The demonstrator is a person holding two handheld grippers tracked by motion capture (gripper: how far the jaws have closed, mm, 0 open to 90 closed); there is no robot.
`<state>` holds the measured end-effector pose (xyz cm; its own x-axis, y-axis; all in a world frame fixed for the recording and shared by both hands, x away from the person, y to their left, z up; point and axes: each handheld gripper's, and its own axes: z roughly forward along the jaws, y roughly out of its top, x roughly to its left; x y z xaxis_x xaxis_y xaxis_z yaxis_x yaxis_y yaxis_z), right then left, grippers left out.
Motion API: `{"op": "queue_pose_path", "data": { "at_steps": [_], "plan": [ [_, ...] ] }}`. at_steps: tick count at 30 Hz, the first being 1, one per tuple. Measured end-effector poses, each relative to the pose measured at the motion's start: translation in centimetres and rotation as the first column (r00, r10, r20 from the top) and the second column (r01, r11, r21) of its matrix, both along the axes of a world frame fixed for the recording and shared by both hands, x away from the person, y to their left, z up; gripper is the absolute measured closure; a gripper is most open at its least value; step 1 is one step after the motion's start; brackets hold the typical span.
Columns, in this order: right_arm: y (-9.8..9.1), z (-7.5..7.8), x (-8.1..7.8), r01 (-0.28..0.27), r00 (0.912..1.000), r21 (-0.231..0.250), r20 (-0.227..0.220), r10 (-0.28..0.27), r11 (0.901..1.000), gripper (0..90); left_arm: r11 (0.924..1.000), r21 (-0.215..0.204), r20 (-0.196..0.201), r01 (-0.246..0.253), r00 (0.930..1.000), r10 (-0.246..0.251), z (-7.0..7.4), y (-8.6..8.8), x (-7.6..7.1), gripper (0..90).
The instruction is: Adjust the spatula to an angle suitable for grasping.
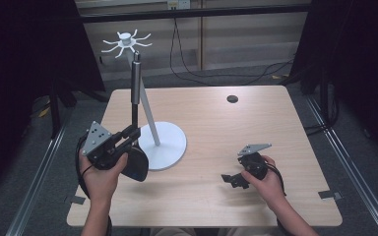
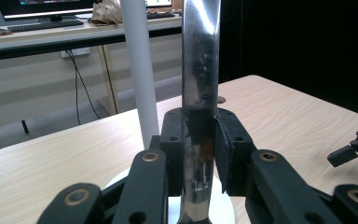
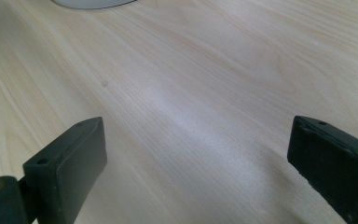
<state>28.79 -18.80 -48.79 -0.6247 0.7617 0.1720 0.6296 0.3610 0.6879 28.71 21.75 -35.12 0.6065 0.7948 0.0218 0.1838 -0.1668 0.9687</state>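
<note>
- Left tongs (image 1: 132, 132): held in the left hand (image 1: 100, 174), raised, jaws clamped tight, pointing forward and right.
- Right tongs (image 1: 232, 179): held low in the right hand (image 1: 266, 181), jaws wide apart, pointing left.

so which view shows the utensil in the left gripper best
The high view: the whole utensil shows there, dark head low and steel handle rising, clamped by the left gripper. The left gripper view gives a close-up of its shiny handle between the pads.
</note>
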Motion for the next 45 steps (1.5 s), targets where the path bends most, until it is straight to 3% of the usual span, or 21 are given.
{"op": "queue_pose_path", "data": {
  "at_steps": [45],
  "plan": [
    [-0.9, 0.2, -0.5, 0.02, 0.9998, 0.006, 0.005, -0.02, 0.9998, 4.2, 0.9995, -0.021, -0.007, -0.022, 0.9997, 0.022, -1.2, -2.6, 2.2, 75.0]
  ]
}}
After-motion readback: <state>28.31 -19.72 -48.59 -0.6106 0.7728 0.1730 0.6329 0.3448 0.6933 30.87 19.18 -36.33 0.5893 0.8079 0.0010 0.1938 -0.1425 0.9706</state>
